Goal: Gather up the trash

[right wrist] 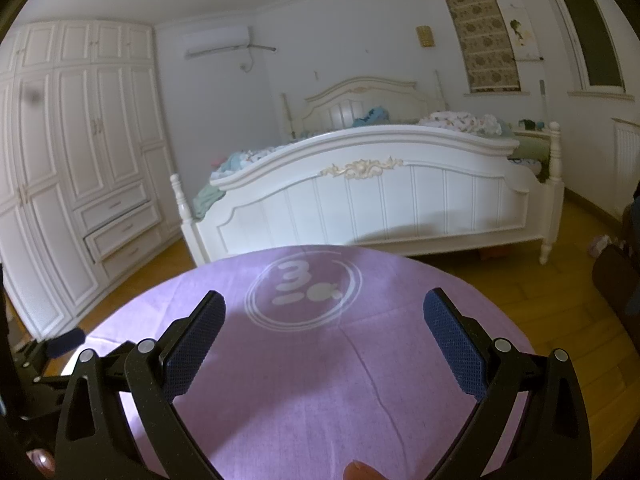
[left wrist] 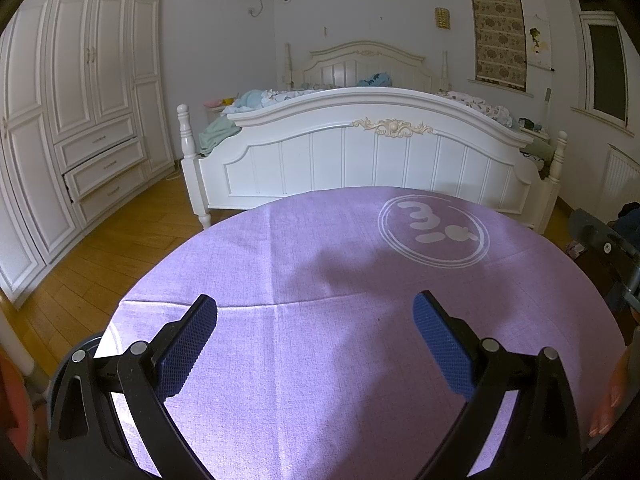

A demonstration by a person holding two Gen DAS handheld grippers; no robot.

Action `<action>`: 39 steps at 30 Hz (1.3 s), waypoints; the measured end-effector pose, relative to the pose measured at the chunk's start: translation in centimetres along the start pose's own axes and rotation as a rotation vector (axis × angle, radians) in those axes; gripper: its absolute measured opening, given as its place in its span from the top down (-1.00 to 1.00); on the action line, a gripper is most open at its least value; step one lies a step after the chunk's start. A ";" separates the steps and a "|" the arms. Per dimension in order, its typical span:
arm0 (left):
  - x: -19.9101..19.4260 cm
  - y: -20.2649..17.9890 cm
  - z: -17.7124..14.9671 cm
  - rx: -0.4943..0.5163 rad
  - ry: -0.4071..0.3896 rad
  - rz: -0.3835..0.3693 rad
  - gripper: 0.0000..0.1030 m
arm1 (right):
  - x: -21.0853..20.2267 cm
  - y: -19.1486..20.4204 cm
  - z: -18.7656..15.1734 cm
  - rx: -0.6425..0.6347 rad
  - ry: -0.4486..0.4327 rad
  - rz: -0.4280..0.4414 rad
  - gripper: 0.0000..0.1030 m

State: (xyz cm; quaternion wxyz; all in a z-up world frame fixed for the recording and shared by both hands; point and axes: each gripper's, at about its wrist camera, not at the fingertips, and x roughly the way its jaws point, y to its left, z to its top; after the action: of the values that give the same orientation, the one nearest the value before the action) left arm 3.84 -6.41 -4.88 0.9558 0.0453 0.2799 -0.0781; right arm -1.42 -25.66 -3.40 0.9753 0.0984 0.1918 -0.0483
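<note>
The left gripper [left wrist: 316,312] was held with its blue-padded fingers spread apart over a round table covered by purple woven cloth [left wrist: 320,264]. The right gripper [right wrist: 324,312] was likewise held agape, nothing clamped. No trash could be located; a white circular logo [right wrist: 304,294] lay at twelve o'clock.

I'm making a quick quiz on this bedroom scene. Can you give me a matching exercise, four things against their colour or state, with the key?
Things:
1. tablecloth
2. wardrobe drawer
3. left gripper
4. window blind

States:
A. pulled partly out
B. open, holding nothing
C. purple with a white round logo
D. brown, flower-patterned, drawn down

Pairs: 1-C, 2-A, 3-B, 4-D
</note>
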 end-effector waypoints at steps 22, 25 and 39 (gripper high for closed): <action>-0.1 0.8 -0.4 0.001 0.013 -0.013 -0.89 | -0.3 0.3 -0.2 0.007 0.002 -0.002 -0.90; -0.1 0.8 -0.4 0.000 0.014 -0.014 -0.89 | -0.3 0.3 -0.2 0.007 0.001 -0.002 -0.90; 0.0 0.8 -0.5 0.001 0.011 -0.017 -0.89 | -0.4 0.4 -0.3 0.009 0.001 -0.003 -0.90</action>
State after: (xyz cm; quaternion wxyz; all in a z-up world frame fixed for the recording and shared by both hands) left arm 3.71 -5.53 -5.22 0.9536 0.0441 0.2852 -0.0861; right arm -1.82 -25.14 -3.47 0.9747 0.1026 0.1921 -0.0507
